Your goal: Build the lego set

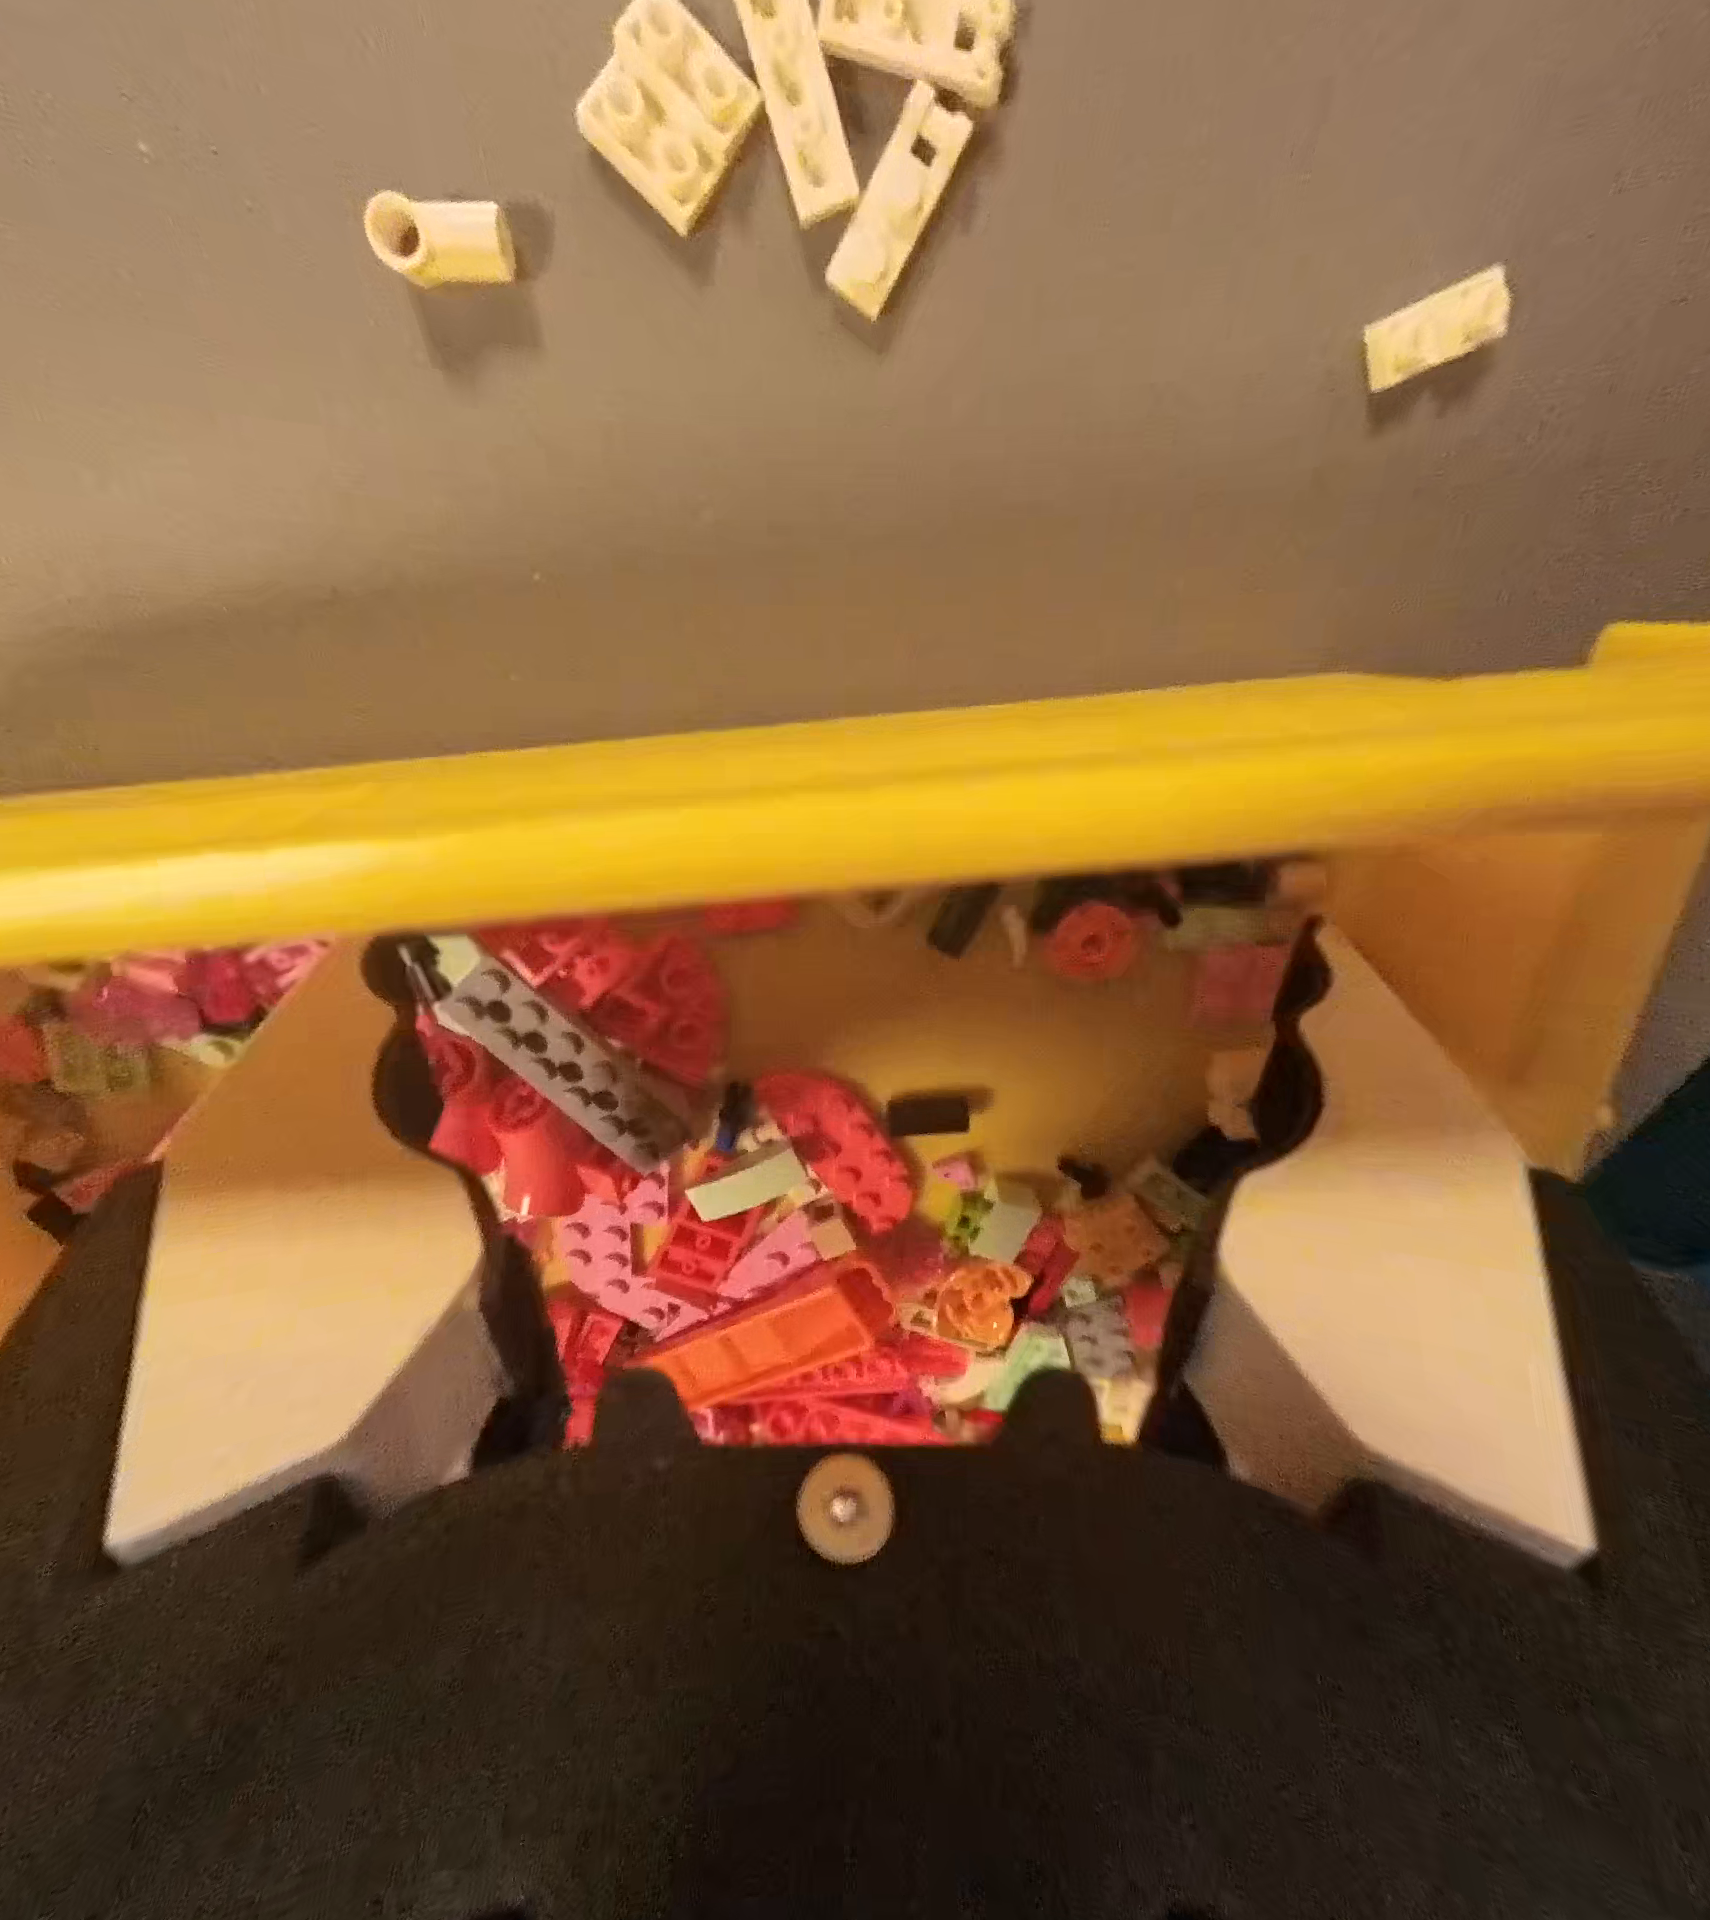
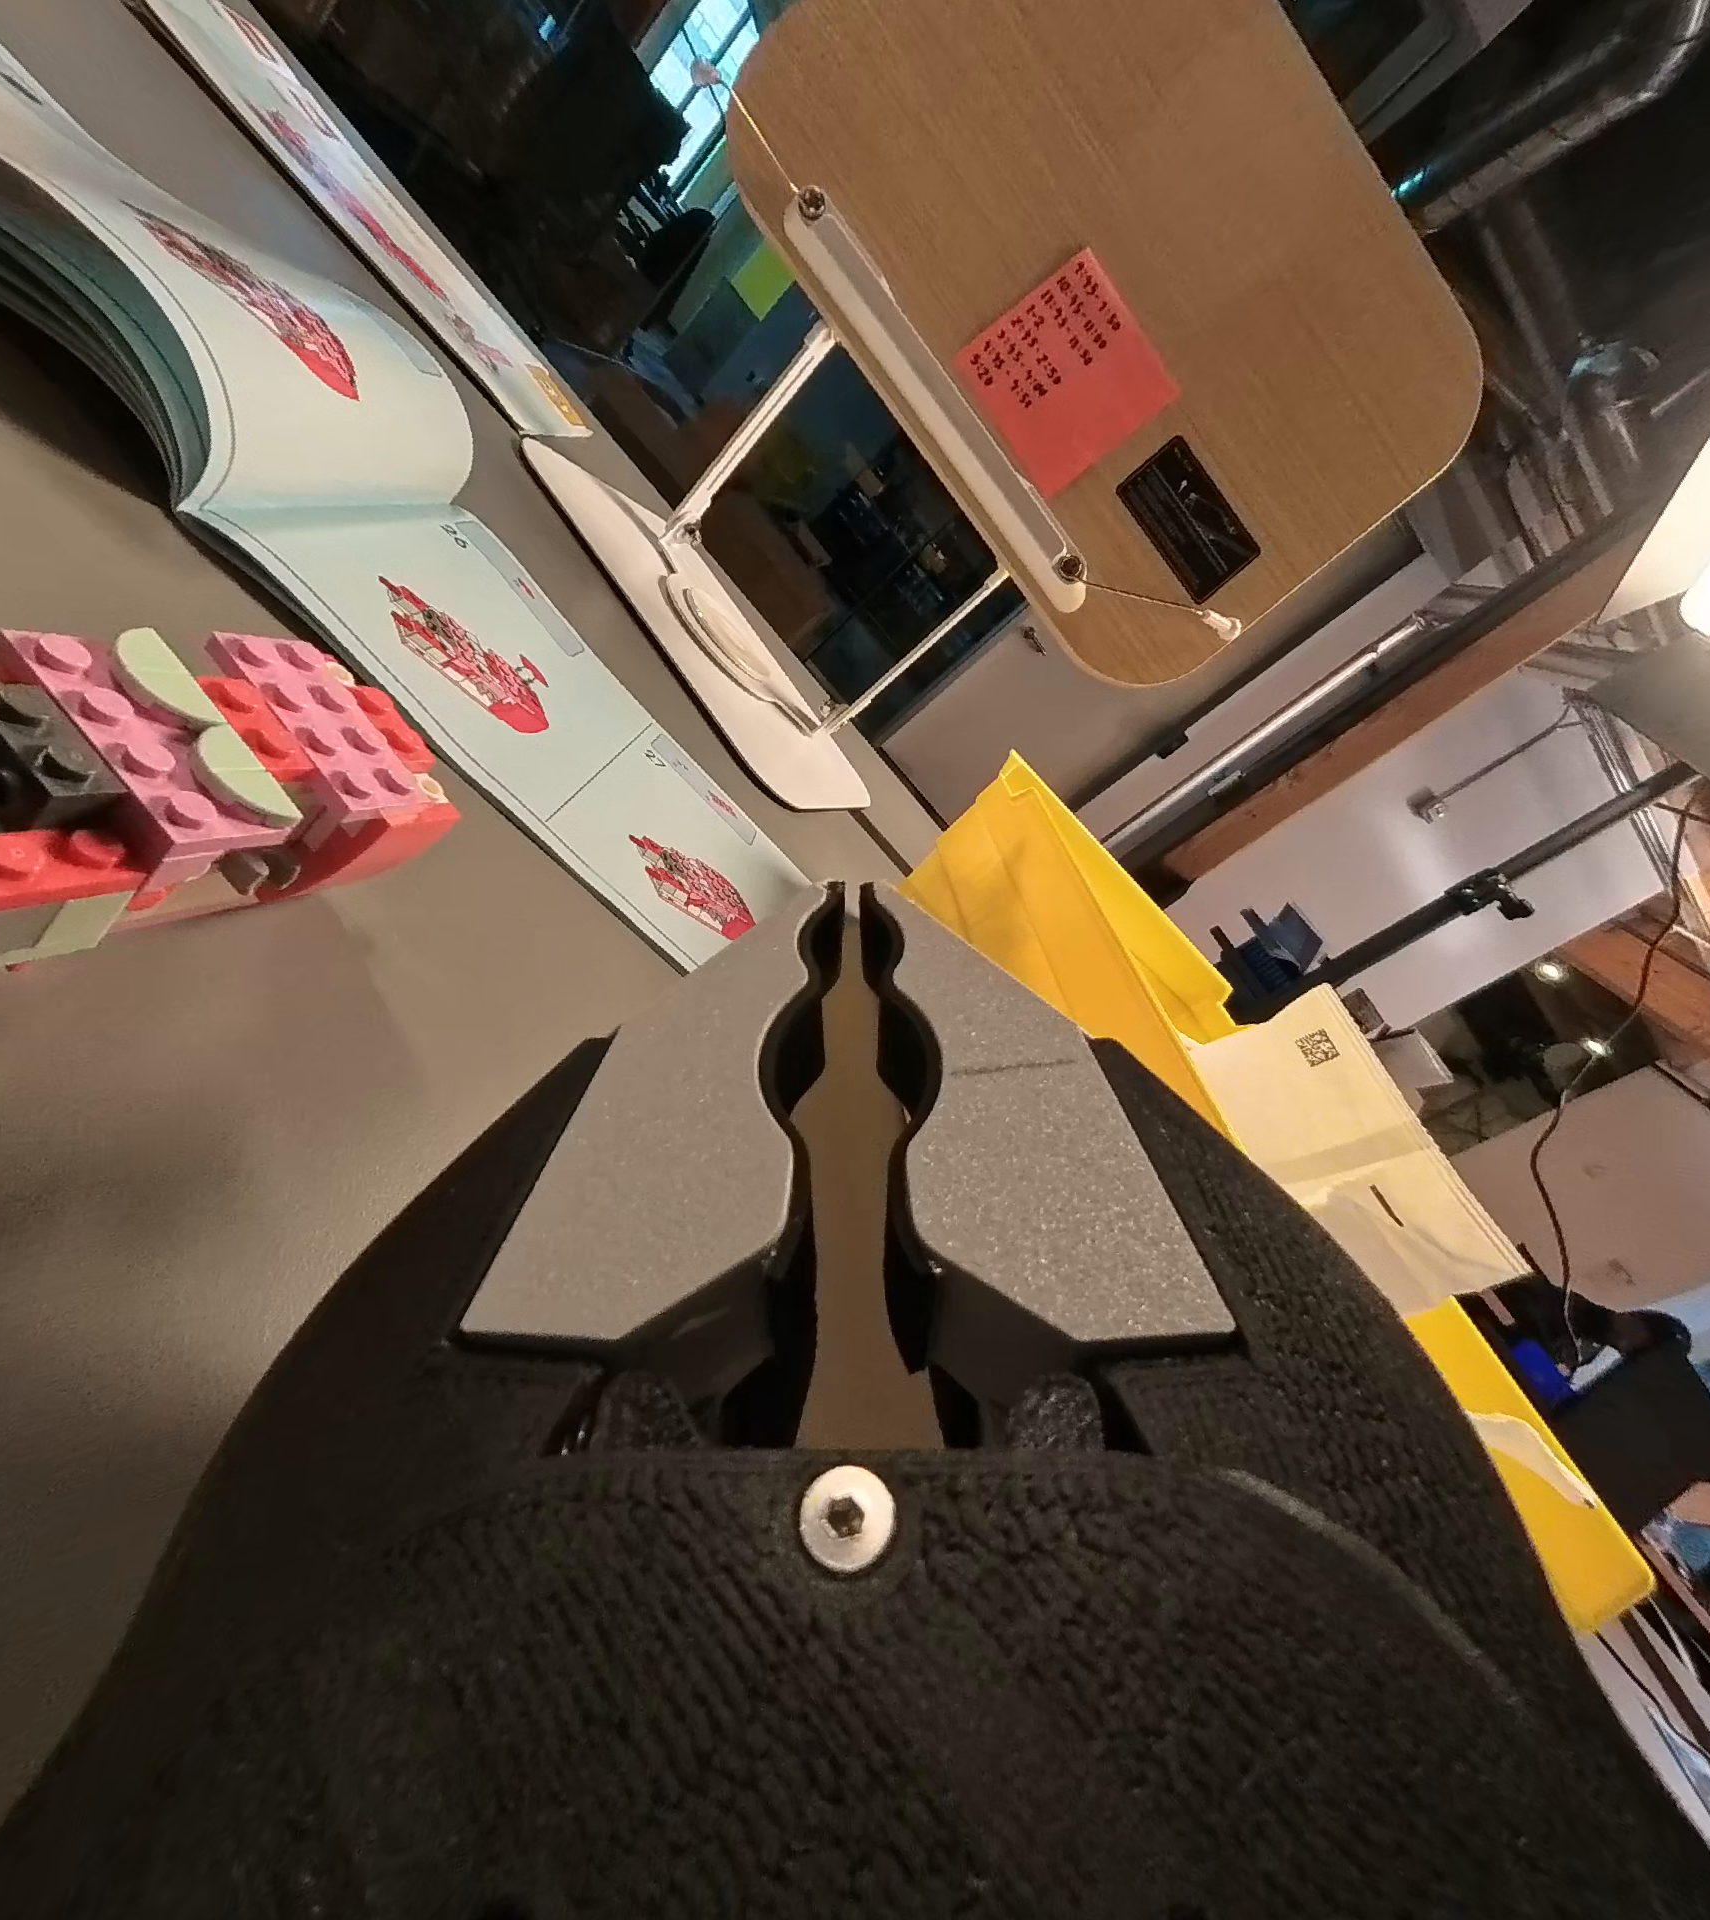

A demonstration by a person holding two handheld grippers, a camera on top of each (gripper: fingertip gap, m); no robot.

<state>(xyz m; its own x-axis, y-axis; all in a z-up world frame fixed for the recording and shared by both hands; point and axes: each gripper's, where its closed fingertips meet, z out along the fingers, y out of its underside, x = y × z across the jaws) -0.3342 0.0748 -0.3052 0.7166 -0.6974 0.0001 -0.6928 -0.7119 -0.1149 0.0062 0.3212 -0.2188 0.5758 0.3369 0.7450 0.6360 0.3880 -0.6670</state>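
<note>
Your left tool (image 1: pixel 851 1039) is hanging spread wide inside the yellow bin (image 1: pixel 830 800), gripping nothing, its fingers (image 1: pixel 311 1195) standing clear above the loose bricks (image 1: pixel 778 1247). The bin's rim is crossing just beyond the fingertips; past that rim the grey desk (image 1: pixel 311 468) is lying open up to the cream pieces (image 1: pixel 799 125).

Your right tool (image 2: pixel 851 899) is sitting pressed together, empty, just beside the bin's outer wall (image 2: pixel 1069 935). Away from the bin, the desk is running bare to the brick model (image 2: pixel 176 769) and the open booklet (image 2: pixel 331 457).
</note>
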